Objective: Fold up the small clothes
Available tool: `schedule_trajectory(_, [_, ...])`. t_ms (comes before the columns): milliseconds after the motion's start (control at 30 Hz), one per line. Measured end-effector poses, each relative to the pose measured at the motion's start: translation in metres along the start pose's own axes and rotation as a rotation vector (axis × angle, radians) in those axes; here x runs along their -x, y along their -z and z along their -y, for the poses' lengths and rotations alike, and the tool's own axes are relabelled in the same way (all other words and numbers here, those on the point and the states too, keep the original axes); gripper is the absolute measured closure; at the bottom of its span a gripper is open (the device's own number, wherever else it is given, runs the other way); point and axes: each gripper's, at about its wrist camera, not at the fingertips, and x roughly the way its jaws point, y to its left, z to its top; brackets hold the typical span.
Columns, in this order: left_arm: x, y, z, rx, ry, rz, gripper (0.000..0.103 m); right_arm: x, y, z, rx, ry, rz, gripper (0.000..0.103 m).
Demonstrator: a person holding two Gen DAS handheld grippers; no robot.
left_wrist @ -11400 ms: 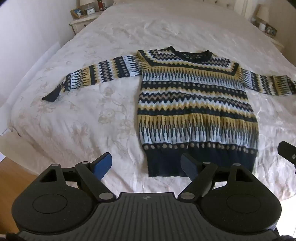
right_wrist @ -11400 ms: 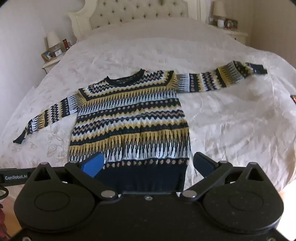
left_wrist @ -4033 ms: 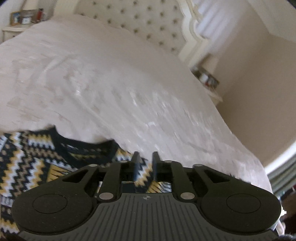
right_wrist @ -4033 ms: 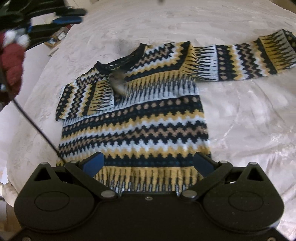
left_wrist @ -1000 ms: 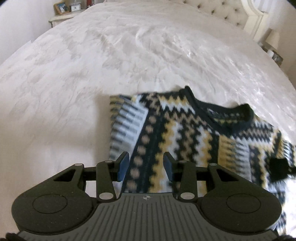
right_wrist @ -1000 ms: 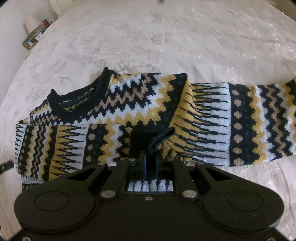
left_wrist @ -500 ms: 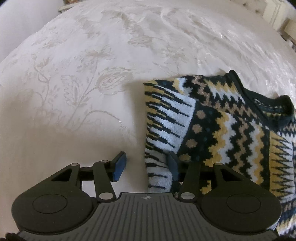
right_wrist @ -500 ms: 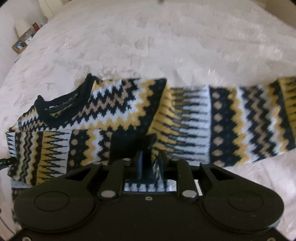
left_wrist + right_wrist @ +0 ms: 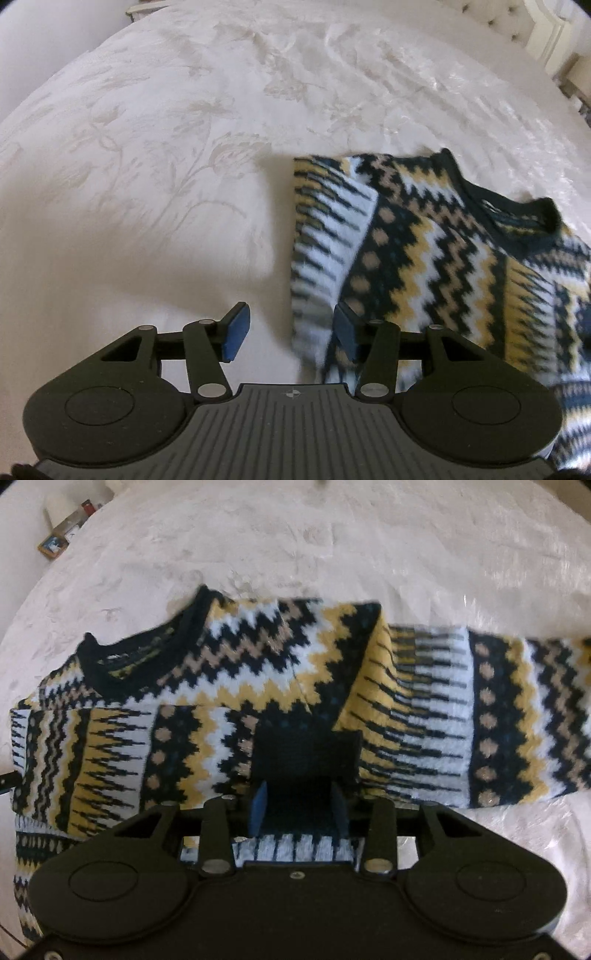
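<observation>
A knitted sweater (image 9: 258, 672) patterned in navy, yellow, white and tan lies flat on the bed. Its left sleeve is folded across the chest, and the dark cuff (image 9: 306, 753) lies on the knit. My right gripper (image 9: 298, 808) hovers over that cuff; its jaws are opening, with the cuff lying loose between them. The other sleeve (image 9: 498, 720) stretches out to the right. In the left wrist view the sweater (image 9: 424, 251) fills the right side. My left gripper (image 9: 291, 332) stands open astride its folded left edge, gripping nothing.
A cream flowered bedspread (image 9: 166, 166) covers the bed on all sides of the sweater. A tufted headboard (image 9: 517, 18) is at the far right. A nightstand with picture frames (image 9: 55, 542) stands beyond the bed's far left corner.
My right gripper has opened and let go of the dark cuff, which now lies flat on the chest. My left gripper has shifted left to the sweater's folded edge, and its jaws widened a little.
</observation>
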Motion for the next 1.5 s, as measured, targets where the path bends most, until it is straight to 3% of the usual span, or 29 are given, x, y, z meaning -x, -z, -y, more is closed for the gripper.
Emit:
schedule_trajectory(267, [0.044, 0.049, 0.039, -0.064, 0.083, -0.045, 0.054, 0.041, 0.03, -0.023, 0.047, -0.074, 0.021, 0.051])
schedule_trajectory(433, [0.047, 0.076, 0.067, -0.121, 0.154, -0.092, 0.054, 0.054, 0.064, -0.059, 0.121, -0.14, -0.011, 0.05])
schedule_trajectory(567, [0.032, 0.097, 0.071, -0.16, 0.116, -0.165, 0.054, 0.053, 0.091, -0.085, 0.19, -0.168, -0.057, 0.045])
schedule_trajectory(633, [0.024, 0.108, 0.065, -0.178, 0.104, -0.199, 0.054, 0.044, 0.104, -0.096, 0.218, -0.143, -0.092, 0.045])
schedule_trajectory(733, [0.023, 0.118, 0.057, -0.22, 0.118, -0.189, 0.054, 0.024, 0.117, -0.104, 0.242, -0.076, -0.143, 0.043])
schedule_trajectory(900, [0.024, 0.123, 0.055, -0.272, 0.123, -0.189, 0.054, 0.018, 0.124, -0.109, 0.26, -0.031, -0.138, 0.039])
schedule_trajectory(967, [0.022, 0.123, 0.055, -0.273, 0.125, -0.189, 0.053, 0.019, 0.125, -0.109, 0.25, -0.034, -0.138, 0.032])
schedule_trajectory(1167, [0.016, 0.129, 0.054, -0.268, 0.166, -0.181, 0.036, 0.036, 0.127, -0.097, 0.119, -0.084, -0.098, 0.02])
schedule_trajectory(1233, [0.012, 0.131, 0.057, -0.27, 0.191, -0.181, 0.016, 0.046, 0.127, -0.087, 0.065, -0.089, -0.079, 0.019])
schedule_trajectory(1300, [0.008, 0.134, 0.066, -0.294, 0.207, -0.189, 0.003, 0.055, 0.127, -0.076, 0.017, -0.083, -0.056, 0.018])
schedule_trajectory(1367, [0.006, 0.135, 0.076, -0.33, 0.168, -0.194, 0.001, 0.064, 0.127, -0.062, -0.037, -0.087, -0.034, 0.012])
schedule_trajectory(1500, [0.002, 0.136, 0.088, -0.319, 0.093, -0.192, 0.0, 0.079, 0.126, -0.031, -0.106, -0.077, -0.004, 0.011])
